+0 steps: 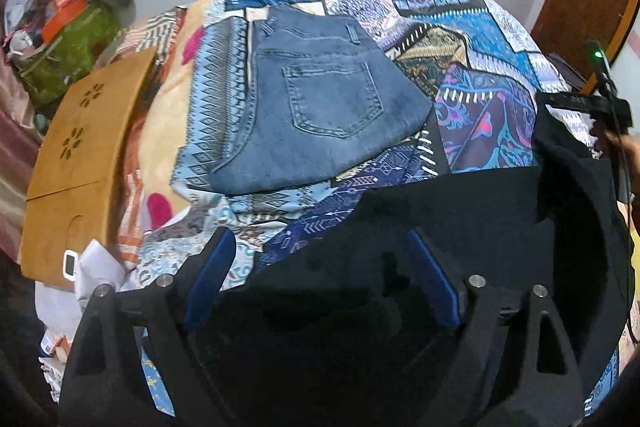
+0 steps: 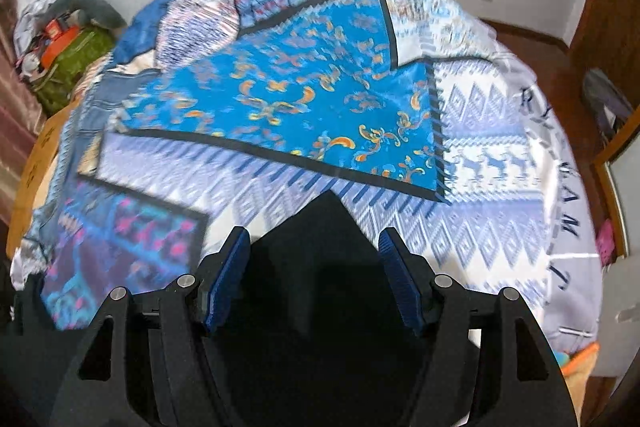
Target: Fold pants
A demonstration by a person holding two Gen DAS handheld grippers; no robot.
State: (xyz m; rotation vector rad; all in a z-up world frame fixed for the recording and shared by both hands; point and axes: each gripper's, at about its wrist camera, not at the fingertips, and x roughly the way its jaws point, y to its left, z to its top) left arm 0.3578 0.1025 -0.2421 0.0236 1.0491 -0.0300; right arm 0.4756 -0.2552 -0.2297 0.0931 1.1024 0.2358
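Black pants (image 1: 460,219) lie spread over the near part of a patchwork bedspread (image 1: 480,39). My left gripper (image 1: 320,235) stands open wide just above them, its blue pads (image 1: 212,275) clear of the cloth on both sides. A folded pair of blue jeans (image 1: 320,107), back pocket up, rests further back on the bed. In the right wrist view, a pointed corner of the black pants (image 2: 324,227) lies between the fingers of my right gripper (image 2: 313,235), which is open; the pads (image 2: 400,279) do not press on it. A hand (image 1: 624,147) shows at the right edge.
A wooden lap board (image 1: 80,155) leans at the bed's left side, with a white device (image 1: 70,263) by it. A cluttered pile with a green bag (image 1: 72,43) stands at the back left. Wooden door and floor (image 2: 560,39) lie to the right.
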